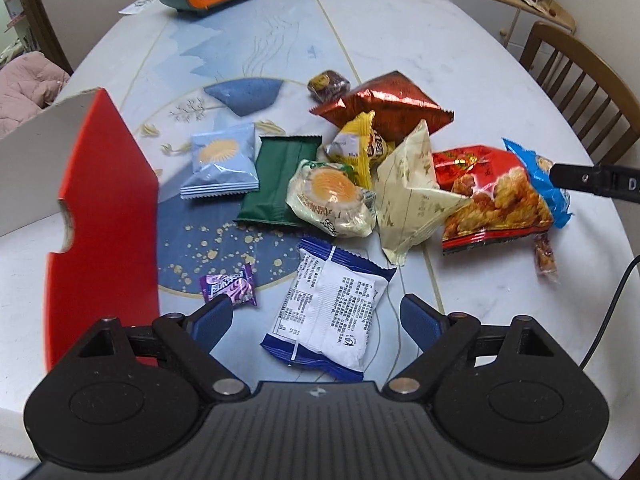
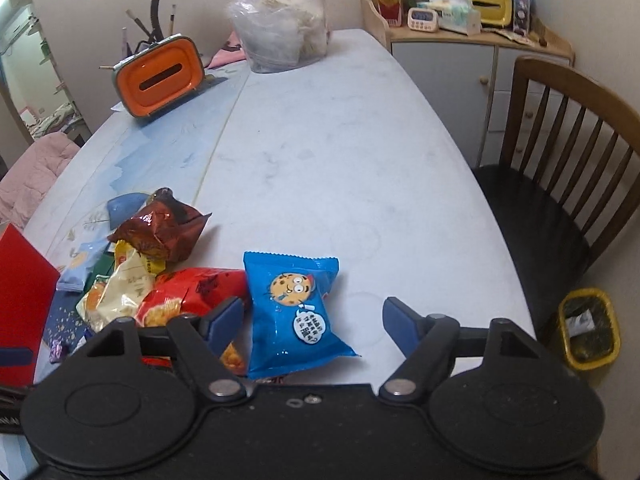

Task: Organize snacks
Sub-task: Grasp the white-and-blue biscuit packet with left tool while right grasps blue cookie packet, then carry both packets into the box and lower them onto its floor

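Left gripper (image 1: 316,316) stands wide over white packet (image 1: 326,312); right gripper (image 2: 314,320) open, empty, around blue cookie packet (image 2: 294,312). Both look light, crinkly, slippery: pinch mid-body gently.

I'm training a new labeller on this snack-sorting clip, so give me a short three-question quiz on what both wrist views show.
1. True or false: the right gripper is clamped on the blue cookie packet.
2. Which packet lies between the fingers of the left gripper? A) green packet B) white and blue packet C) purple candy
3. Fill in: the tall panel at the left edge of the left wrist view is coloured ____.

Key:
1. False. The packet lies between open jaws, whose pads are clear of it.
2. B, the white and blue packet, printed side up, untouched.
3. Red: the red box flap.
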`<action>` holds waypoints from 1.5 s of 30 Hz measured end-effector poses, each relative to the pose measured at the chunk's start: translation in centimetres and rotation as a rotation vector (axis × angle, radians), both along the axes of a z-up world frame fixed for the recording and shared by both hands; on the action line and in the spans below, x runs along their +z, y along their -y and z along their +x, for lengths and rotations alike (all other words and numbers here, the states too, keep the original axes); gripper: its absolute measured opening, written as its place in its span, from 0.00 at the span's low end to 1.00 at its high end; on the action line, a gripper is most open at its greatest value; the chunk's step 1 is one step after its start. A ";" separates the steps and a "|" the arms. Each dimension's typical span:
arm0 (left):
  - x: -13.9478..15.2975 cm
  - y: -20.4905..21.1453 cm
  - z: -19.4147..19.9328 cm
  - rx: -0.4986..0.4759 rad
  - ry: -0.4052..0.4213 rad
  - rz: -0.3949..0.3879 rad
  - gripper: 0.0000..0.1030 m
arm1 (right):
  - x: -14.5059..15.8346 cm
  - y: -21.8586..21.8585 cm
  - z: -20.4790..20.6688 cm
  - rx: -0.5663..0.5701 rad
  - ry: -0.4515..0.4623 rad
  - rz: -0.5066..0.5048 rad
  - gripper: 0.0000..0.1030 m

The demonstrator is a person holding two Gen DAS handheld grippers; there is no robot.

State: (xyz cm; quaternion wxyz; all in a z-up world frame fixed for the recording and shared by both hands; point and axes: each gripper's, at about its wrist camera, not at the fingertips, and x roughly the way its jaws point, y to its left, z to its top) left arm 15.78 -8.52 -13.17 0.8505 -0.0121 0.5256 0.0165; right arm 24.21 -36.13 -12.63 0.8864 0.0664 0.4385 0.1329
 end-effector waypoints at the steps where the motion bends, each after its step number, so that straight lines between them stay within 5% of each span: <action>1: -0.2 0.0 0.1 -0.005 -0.002 0.004 0.89 | 0.1 0.1 -0.1 0.003 -0.003 0.004 0.73; 16: -2.5 -0.1 0.9 -0.056 -0.039 -0.006 0.74 | -1.4 -1.3 1.5 0.037 -0.016 -0.044 0.67; 25: -2.0 0.3 0.8 -0.060 -0.013 -0.006 0.51 | -2.4 -1.0 1.9 0.023 -0.064 0.007 0.41; 37: -1.5 -0.1 0.5 0.011 -0.013 -0.042 0.47 | -1.0 -0.3 0.5 -0.016 -0.023 0.026 0.33; 45: 1.7 -0.1 -1.4 0.030 0.041 -0.071 0.47 | 2.5 0.1 -2.4 0.015 0.051 0.017 0.33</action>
